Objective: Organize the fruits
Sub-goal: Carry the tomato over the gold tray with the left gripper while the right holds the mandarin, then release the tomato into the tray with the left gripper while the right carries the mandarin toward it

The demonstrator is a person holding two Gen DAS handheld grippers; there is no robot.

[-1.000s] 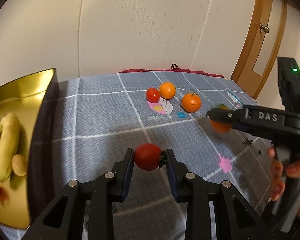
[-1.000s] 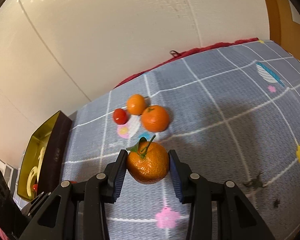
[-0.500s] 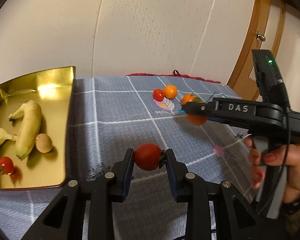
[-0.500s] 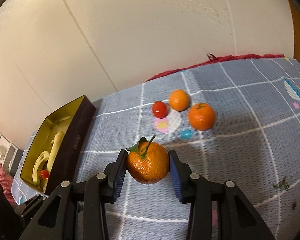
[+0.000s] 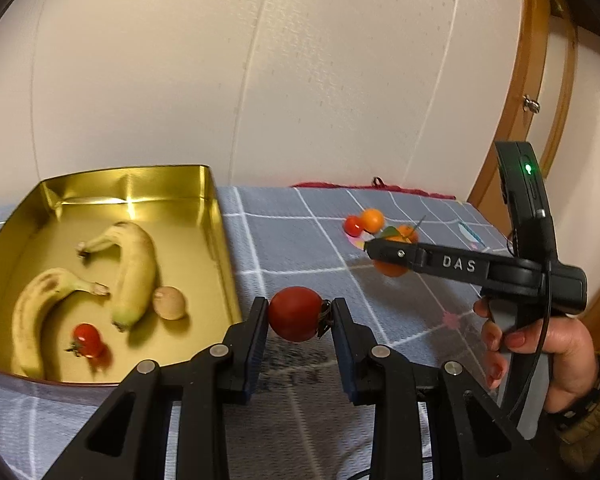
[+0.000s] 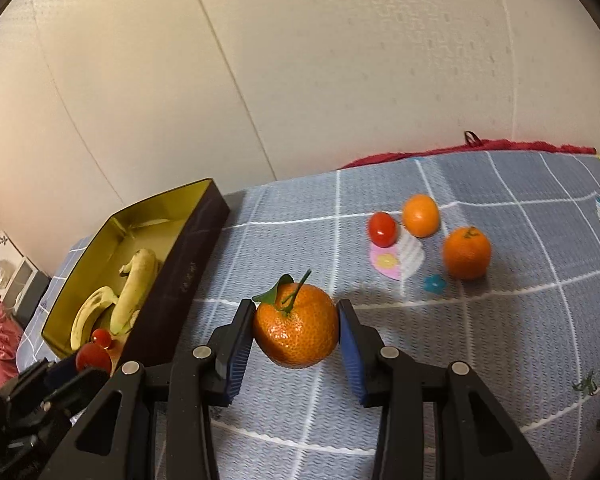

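My left gripper (image 5: 296, 316) is shut on a red tomato (image 5: 295, 314), held above the cloth just right of the gold tin (image 5: 216, 216). Inside the tin lie two bananas (image 5: 134, 268), a small brown fruit (image 5: 170, 302) and a cherry tomato (image 5: 87, 340). My right gripper (image 6: 296, 334) is shut on a leafy mandarin (image 6: 296, 330), held above the cloth's middle. That mandarin (image 5: 392, 268) shows partly behind the right gripper's finger in the left wrist view. On the cloth further back rest a small tomato (image 6: 382, 229), a small orange (image 6: 421, 215) and a mandarin (image 6: 467, 253).
A grey-blue checked cloth (image 6: 520, 320) covers the surface. The tin (image 6: 188, 248) has dark outer walls and sits at the cloth's left side. A cream wall stands behind, a wooden door frame (image 5: 528, 92) at right. A hand (image 5: 540, 344) holds the right gripper.
Both grippers have swung left toward the tin with their fruit still held. The tin's inside has come fully into the left wrist view.
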